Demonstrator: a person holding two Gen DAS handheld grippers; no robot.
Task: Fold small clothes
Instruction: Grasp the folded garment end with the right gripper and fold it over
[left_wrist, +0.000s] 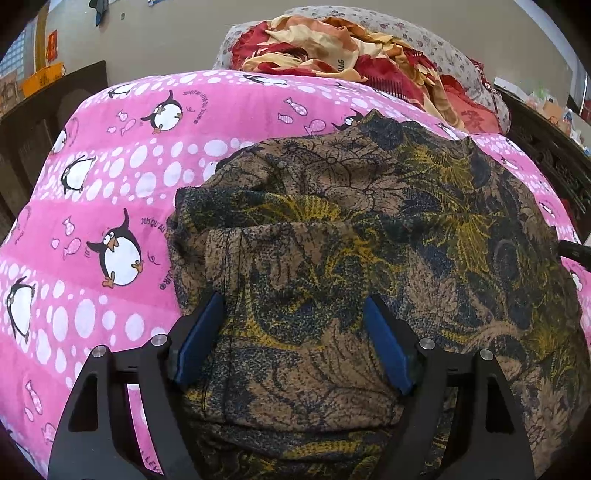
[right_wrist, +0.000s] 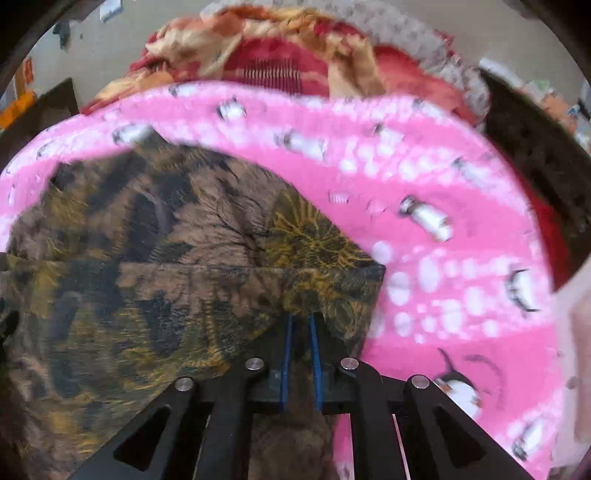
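The garment (left_wrist: 369, 229), a brown and yellow print, lies partly folded on the pink sheet (left_wrist: 110, 177) of a bed, a sleeve or flap already doubled over its near side. The left gripper (left_wrist: 295, 343) hovers low over the near fold with its jaws wide apart and nothing between the pads. The right gripper (right_wrist: 301, 347) has its jaws nearly together on the cloth at the garment's right edge; a thin layer seems pinched between the pads, though blur makes this uncertain. The risk is that the right pinch holds only the top layer: carried across, it would slip out or drag the fold askew. With the left jaws unclamped, nothing anchors the cloth, so the whole garment could slide on the sheet and bunch up
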